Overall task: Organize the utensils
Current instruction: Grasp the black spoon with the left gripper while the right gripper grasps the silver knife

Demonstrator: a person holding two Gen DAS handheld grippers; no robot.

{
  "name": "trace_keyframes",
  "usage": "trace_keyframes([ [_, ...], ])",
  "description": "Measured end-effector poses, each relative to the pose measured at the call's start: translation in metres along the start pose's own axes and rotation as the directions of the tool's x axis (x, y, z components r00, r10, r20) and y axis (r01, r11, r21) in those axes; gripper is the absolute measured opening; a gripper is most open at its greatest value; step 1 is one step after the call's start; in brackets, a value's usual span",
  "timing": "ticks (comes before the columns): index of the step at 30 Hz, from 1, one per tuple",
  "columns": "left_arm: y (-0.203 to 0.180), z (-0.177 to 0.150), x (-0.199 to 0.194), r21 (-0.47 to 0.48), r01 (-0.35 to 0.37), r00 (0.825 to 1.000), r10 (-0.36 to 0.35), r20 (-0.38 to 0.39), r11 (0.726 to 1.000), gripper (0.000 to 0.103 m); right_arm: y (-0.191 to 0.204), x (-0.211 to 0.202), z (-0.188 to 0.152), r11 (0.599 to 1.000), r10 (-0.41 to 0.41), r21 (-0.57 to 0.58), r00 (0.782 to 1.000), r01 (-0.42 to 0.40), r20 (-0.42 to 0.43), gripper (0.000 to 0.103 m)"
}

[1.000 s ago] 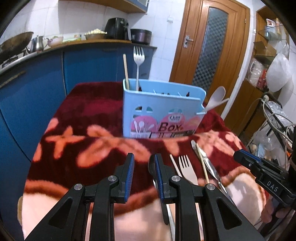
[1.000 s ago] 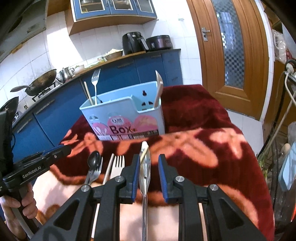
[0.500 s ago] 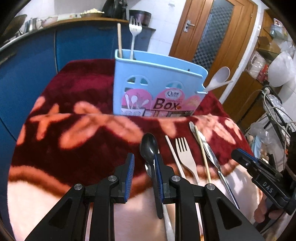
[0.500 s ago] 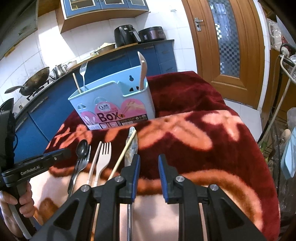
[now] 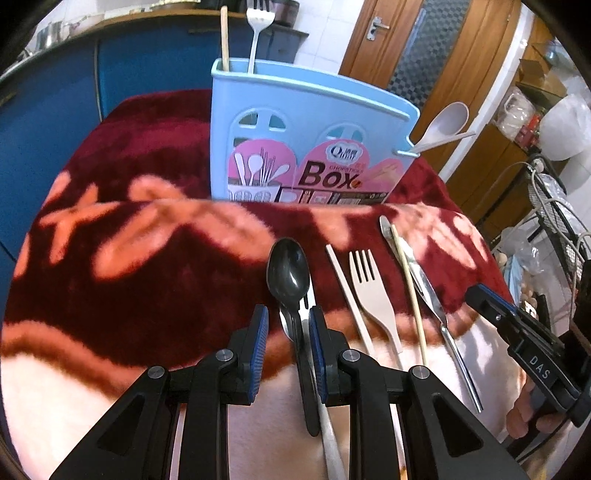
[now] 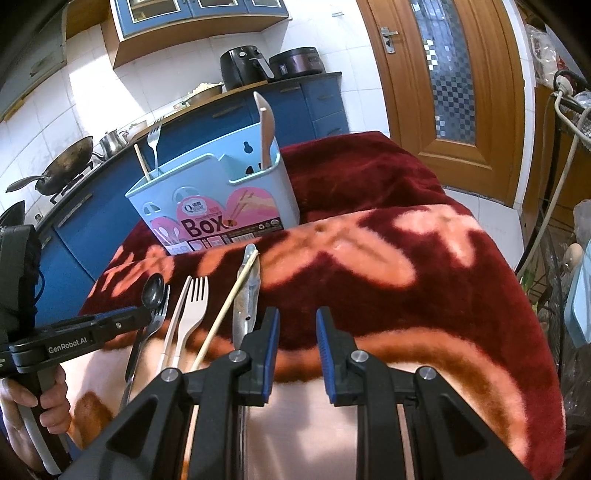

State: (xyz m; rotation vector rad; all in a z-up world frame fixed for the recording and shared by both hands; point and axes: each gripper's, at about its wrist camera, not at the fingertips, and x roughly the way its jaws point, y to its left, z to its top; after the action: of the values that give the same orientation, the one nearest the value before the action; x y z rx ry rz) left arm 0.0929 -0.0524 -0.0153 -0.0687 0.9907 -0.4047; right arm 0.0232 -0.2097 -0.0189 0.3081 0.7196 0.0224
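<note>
A light blue utensil box [image 5: 314,122] stands upright on the red flowered blanket [image 5: 147,288]; it holds a metal fork [image 5: 258,22], a wooden chopstick [image 5: 224,37] and a pale spoon [image 5: 443,125]. Loose utensils lie side by side in front of the box: a black spoon [image 5: 288,273] on top of a metal fork [image 6: 157,319], a beige chopstick [image 5: 347,291], a beige fork [image 5: 369,288], a thin wooden chopstick [image 5: 408,280] and a metal knife [image 5: 428,291]. My left gripper [image 5: 287,328] is open just over the black spoon's handle, which runs close to the right pad. My right gripper [image 6: 297,332] is open and empty, just right of the knife [image 6: 251,291].
Blue kitchen cabinets [image 6: 92,229] with a wok [image 6: 62,166] and appliances stand behind the table. A wooden door [image 6: 443,92] is at the back right. A wire rack with bags and cables [image 5: 554,221] stands close to the table's right side. A hand [image 6: 33,402] holds the left gripper's handle.
The left gripper tipped down and came closer; the black spoon now lies between its fingers. The right gripper shifted right: the knife, earlier between its fingers, now lies to their left.
</note>
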Motion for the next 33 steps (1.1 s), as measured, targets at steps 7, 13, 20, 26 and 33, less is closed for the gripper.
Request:
trace_keyframes([
  [7, 0.008, -0.002, 0.001, -0.040, 0.032, 1.000, -0.032, -0.001, 0.999, 0.003, 0.000, 0.000, -0.001, 1.000, 0.002, 0.000, 1.000, -0.002, -0.001, 0.023],
  [13, 0.019, -0.002, -0.007, -0.078, 0.042, 0.999, -0.039, 0.036, 0.996, 0.002, 0.003, 0.000, 0.001, 1.000, 0.007, -0.020, 1.000, -0.007, -0.016, 0.023],
  [20, 0.036, -0.006, -0.020, -0.121, 0.055, 0.995, -0.044, 0.085, 0.991, 0.002, 0.016, 0.007, 0.008, 0.996, 0.050, -0.071, 0.992, -0.059, -0.117, 0.023],
  [26, 0.045, -0.010, -0.029, -0.126, 0.063, 0.992, -0.048, 0.114, 0.990, 0.002, 0.027, 0.025, 0.016, 0.990, 0.033, -0.125, 0.974, -0.062, -0.223, 0.023],
  [33, 0.046, -0.009, -0.033, -0.108, 0.085, 0.988, -0.070, 0.135, 0.991, 0.002, 0.041, 0.048, 0.025, 0.977, -0.024, -0.208, 0.947, -0.045, -0.319, 0.023],
])
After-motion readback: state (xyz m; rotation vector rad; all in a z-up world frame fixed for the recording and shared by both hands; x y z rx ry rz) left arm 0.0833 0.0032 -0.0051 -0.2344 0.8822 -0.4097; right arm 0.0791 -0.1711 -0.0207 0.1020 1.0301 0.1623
